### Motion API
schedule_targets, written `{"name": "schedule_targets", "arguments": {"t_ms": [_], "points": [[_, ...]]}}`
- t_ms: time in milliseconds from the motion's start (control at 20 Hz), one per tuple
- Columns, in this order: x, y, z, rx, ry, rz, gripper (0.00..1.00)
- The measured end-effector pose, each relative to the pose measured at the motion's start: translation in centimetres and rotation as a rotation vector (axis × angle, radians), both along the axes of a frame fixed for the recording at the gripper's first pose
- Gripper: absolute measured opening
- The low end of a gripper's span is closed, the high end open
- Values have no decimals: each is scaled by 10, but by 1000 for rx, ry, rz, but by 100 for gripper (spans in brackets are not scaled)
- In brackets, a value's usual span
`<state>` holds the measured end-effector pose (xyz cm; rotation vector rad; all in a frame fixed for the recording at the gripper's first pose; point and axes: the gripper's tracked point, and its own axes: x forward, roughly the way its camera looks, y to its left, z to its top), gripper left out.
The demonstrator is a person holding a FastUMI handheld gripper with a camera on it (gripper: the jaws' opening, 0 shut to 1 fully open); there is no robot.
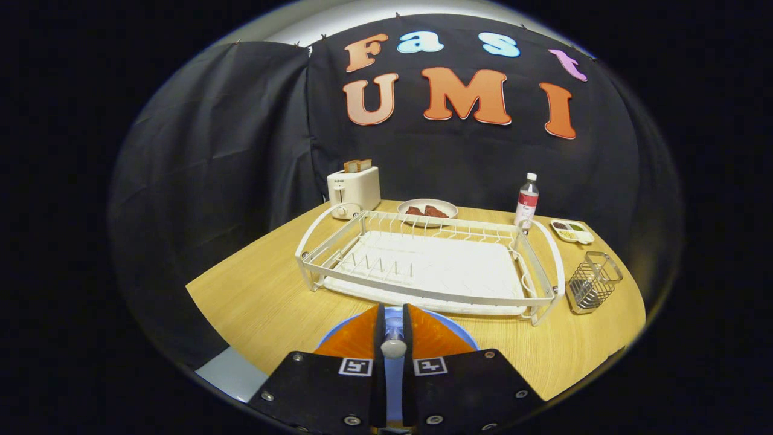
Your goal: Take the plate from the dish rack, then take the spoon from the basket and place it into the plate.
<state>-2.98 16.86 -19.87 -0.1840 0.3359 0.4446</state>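
Note:
My gripper (394, 311) is shut on a pale spoon (394, 348), whose rounded end sticks out between the two fingers. Directly beneath the fingers a light blue plate (394, 377) lies flat on the wooden table, close to the table's near edge. Whether the spoon touches the plate I cannot tell. Just beyond the fingers stands the white wire dish rack (435, 297) on its white drip tray, with nothing in its slots. To the right of the rack stands the small wire basket (595, 281), with nothing visible inside it.
Behind the rack are a white toaster (353, 190) holding bread slices, a shallow dish of food (427, 210), a bottle (526, 202) with a red label, and a small divided dish (572, 231). Bare wood shows left of the rack. The table's edge curves close on both sides.

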Motion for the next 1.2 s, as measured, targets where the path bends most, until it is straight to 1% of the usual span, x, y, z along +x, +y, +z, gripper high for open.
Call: {"name": "schedule_targets", "arguments": {"t_ms": [250,350,450,500,550,600,700,750,900,950,1100,1200], "points": [[5,-7,-4,-20,14,-14,17],[10,-14,0,-7,23,-32,24],[16,-21,13,20,25,-57,35],[20,-27,22,29,17,-73,45],[25,-33,32,37,6,-88,47],[29,-39,45,42,-8,-102,54],[36,-52,72,48,-43,-129,64],[40,-60,87,47,-62,-145,65],[49,-79,126,60,-115,-188,76],[51,-84,139,65,-133,-202,78],[56,-100,165,75,-169,-241,91],[57,-110,176,79,-185,-271,97]]}}
